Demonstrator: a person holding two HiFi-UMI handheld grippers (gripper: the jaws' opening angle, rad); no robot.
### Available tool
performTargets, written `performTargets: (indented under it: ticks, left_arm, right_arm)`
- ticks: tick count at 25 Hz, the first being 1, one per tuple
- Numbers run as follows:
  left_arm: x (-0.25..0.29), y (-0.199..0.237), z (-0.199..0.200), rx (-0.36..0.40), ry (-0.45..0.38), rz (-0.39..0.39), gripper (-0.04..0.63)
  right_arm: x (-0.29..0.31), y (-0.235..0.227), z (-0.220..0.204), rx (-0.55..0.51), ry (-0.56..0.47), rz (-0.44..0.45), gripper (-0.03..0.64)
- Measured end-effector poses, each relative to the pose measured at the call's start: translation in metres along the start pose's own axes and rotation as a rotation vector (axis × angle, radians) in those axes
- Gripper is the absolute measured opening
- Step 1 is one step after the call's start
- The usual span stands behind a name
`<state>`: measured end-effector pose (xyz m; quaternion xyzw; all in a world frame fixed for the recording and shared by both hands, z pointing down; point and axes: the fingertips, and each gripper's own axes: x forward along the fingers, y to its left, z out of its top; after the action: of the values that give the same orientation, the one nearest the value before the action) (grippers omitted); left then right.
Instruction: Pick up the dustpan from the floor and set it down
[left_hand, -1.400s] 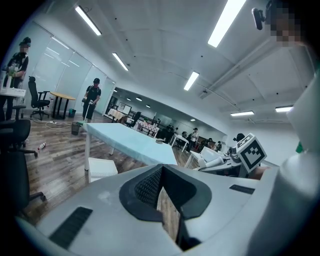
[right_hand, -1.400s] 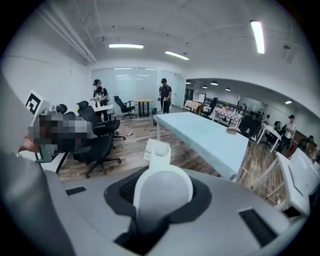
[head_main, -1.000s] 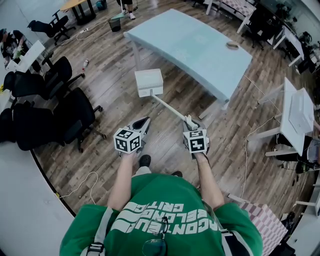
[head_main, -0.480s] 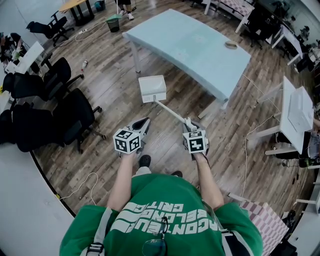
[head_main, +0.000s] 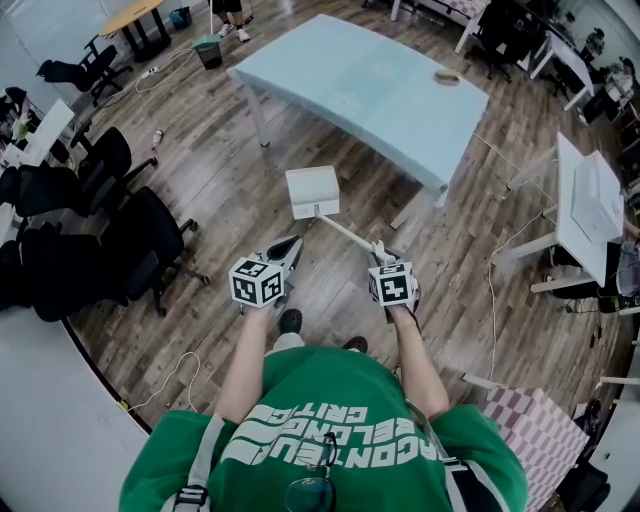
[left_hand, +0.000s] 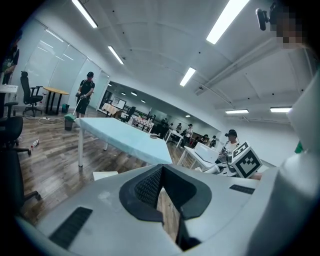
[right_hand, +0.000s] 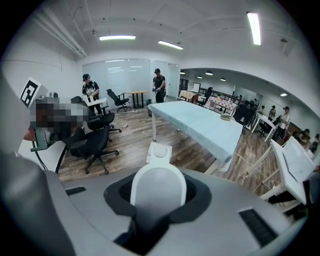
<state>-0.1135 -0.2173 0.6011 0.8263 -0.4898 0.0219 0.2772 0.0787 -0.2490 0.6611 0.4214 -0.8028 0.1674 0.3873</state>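
The white dustpan hangs on a long white handle that slants back to my right gripper, which is shut on the handle's near end. The right gripper view has the rounded handle end gripped between the dark pads, with the pan low over the wood floor beyond; I cannot tell whether it touches the floor. My left gripper is level with the right one and to its left. Its jaws meet at the tips with nothing between them, as the left gripper view confirms.
A long light-blue table stands just beyond the pan, with a tape roll on its far end. Black office chairs crowd the left. A white desk is at the right, and cables trail on the floor.
The dustpan's pan has sunk and come nearer to me, held on its handle by the right gripper. The left gripper has stayed put.
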Motion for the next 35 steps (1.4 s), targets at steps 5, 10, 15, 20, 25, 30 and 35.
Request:
performTargets:
  ticks: [5, 10, 15, 20, 25, 30, 35]
  left_arm:
    - [0.013, -0.012, -0.009, 0.014, 0.041, -0.042, -0.008]
    - [0.029, -0.028, -0.016, 0.029, 0.082, -0.086, -0.008]
    - [0.048, -0.044, -0.02, 0.049, 0.12, -0.134, -0.008]
    - [0.068, -0.059, -0.025, 0.062, 0.151, -0.184, -0.008]
    - [0.088, -0.077, -0.032, 0.073, 0.186, -0.238, -0.008]
    - [0.11, -0.1, -0.042, 0.089, 0.227, -0.291, -0.008]
    - [0.128, -0.12, -0.048, 0.105, 0.252, -0.337, -0.008]
  right_arm:
    - [0.0, -0.014, -0.031, 0.048, 0.048, -0.027, 0.112]
    - [-0.003, -0.03, -0.061, 0.102, 0.091, -0.054, 0.112]
    - [-0.009, -0.049, -0.09, 0.159, 0.135, -0.091, 0.112]
    - [-0.015, -0.066, -0.119, 0.221, 0.181, -0.127, 0.112]
    - [-0.024, -0.082, -0.149, 0.283, 0.218, -0.168, 0.112]
    - [-0.036, -0.1, -0.183, 0.351, 0.253, -0.202, 0.112]
    - [-0.044, -0.116, -0.211, 0.4, 0.273, -0.239, 0.112]
